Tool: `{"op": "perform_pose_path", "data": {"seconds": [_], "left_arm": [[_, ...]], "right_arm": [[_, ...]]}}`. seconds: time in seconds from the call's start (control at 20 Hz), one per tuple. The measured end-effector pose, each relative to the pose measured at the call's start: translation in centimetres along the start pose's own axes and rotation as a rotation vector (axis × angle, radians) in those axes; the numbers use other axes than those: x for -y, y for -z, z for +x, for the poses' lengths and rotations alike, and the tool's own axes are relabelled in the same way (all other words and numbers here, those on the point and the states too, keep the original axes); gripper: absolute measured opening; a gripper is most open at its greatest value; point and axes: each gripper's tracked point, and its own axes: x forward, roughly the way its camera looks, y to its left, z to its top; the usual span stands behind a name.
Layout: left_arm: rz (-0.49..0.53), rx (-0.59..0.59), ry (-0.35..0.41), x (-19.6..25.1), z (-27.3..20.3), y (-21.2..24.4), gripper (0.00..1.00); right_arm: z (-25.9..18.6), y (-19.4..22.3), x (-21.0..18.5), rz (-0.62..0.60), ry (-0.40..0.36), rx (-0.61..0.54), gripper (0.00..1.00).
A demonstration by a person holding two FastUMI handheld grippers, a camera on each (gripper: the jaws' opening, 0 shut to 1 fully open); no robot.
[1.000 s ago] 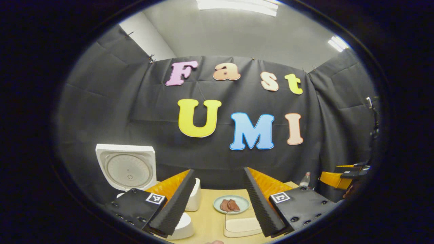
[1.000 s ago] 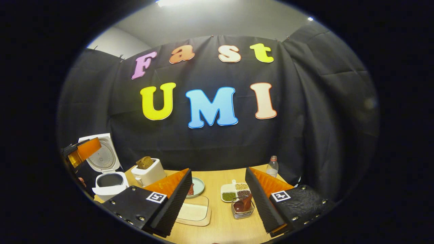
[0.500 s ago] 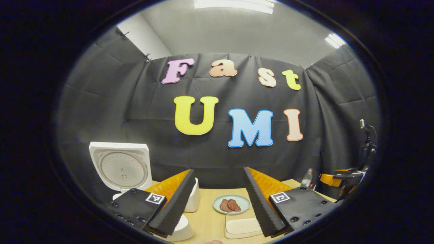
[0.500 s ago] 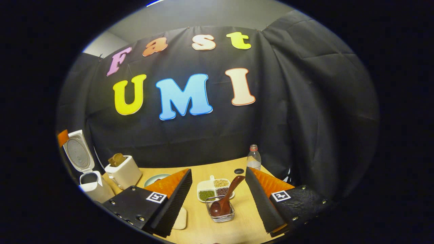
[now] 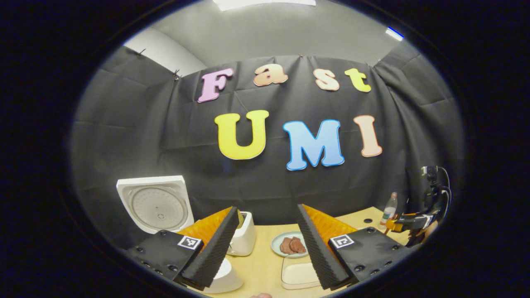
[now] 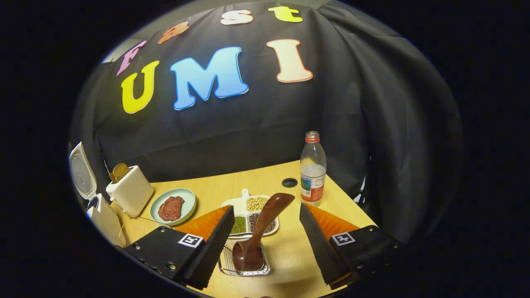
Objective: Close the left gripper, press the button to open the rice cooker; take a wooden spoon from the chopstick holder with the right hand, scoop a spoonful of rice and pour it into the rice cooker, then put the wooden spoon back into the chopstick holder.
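Between right gripper (image 6: 265,244) fingers, spread wide and gripping nothing: wooden spoon (image 6: 258,231), bowl down in wire holder (image 6: 225,265), handle leaning up toward grain dish (image 6: 248,205). Far left, rice cooker (image 6: 99,213) with lid (image 6: 80,176) raised, beside toaster (image 6: 130,194). Left gripper (image 5: 265,248) likewise wide apart and empty, near cooker, lid upright behind left finger.

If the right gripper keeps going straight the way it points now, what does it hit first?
Most likely the wooden spoon, which leans in the wire holder between the open fingers of the right gripper. Its handle tilts up toward the divided dish behind. Depth is hard to judge, so contact height is uncertain.
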Motion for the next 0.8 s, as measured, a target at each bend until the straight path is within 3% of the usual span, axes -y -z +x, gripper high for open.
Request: {"op": "perform_pose_path", "data": {"seconds": [0.1, 0.3, 0.4, 0.45, 0.5, 0.6, 0.7, 0.8], "left_arm": [[0.034, -0.010, -0.005, 0.9, 0.3, 0.1, 0.98], [-0.034, -0.040, -0.023, 1.5, 0.8, 0.5, 1.00], [-0.035, -0.043, -0.049, 1.0, 0.9, 0.4, 0.98], [-0.030, -0.046, -0.056, 0.9, 0.8, 0.7, 0.98], [-0.025, -0.052, -0.060, 0.7, 0.7, 0.9, 0.98], [-0.022, -0.058, -0.065, 0.6, 0.5, 1.1, 1.00], [-0.029, -0.052, -0.064, 0.7, 0.2, 0.9, 0.98], [-0.037, -0.045, -0.062, 0.7, -0.1, 0.8, 1.00]], "right_arm": [[1.4, 0.5, -0.3, 0.026, -0.032, -0.022, 0.97], [3.5, 0.9, -0.6, 0.079, -0.079, -0.045, 0.95], [3.8, 1.0, -1.0, 0.097, -0.108, -0.057, 0.79], [3.9, 1.4, -1.0, 0.092, -0.113, -0.068, 0.80], [3.8, 1.3, -0.4, 0.082, -0.096, -0.068, 0.51], [3.2, 0.8, -1.3, 0.119, -0.112, -0.067, 0.25], [2.3, 0.4, -1.6, 0.104, -0.107, -0.062, 0.11], [1.4, -0.7, -2.4, 0.088, -0.104, -0.039, 0.07]]}}
